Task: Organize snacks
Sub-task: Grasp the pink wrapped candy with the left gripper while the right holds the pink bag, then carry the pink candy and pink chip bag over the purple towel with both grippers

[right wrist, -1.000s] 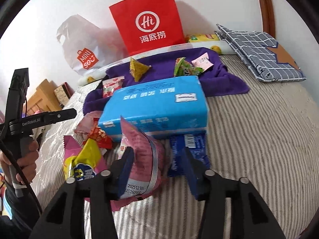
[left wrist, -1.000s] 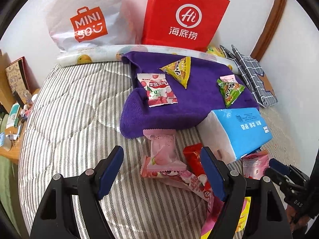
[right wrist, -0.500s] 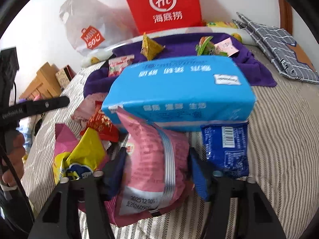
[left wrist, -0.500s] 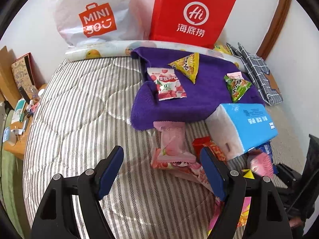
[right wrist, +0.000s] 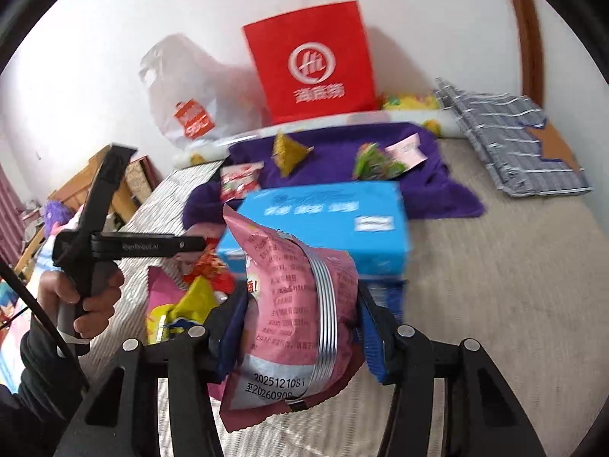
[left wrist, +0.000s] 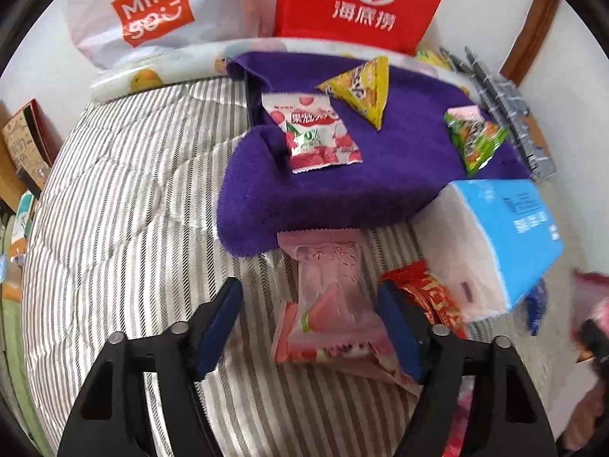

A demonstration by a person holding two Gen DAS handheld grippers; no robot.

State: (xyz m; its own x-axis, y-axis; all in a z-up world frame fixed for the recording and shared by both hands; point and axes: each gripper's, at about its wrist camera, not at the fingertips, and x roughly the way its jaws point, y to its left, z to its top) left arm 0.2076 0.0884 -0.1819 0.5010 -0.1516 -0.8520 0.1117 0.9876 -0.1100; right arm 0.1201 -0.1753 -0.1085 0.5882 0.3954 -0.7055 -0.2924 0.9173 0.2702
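Two tongs busy: my right tongs [right wrist: 300, 327] clamp pink bag [right wrist: 300, 304], lifted for sorting; left tongs [left wrist: 310, 323], closing, straddle pink candy packet [left wrist: 331, 304], no pinch yet.

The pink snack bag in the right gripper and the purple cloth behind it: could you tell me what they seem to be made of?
Pink snack bag: probably glossy plastic film lined with foil; a silver seam strip and creases show. Purple cloth: soft, matte plush, likely fleece or terry, with a fuzzy nap and rounded folds.

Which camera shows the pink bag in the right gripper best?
The right wrist view. There the pink bag fills the middle, squeezed between the right gripper's blue pads, printed back and date code facing us. The left wrist view catches only a blurred pink patch at its right edge.
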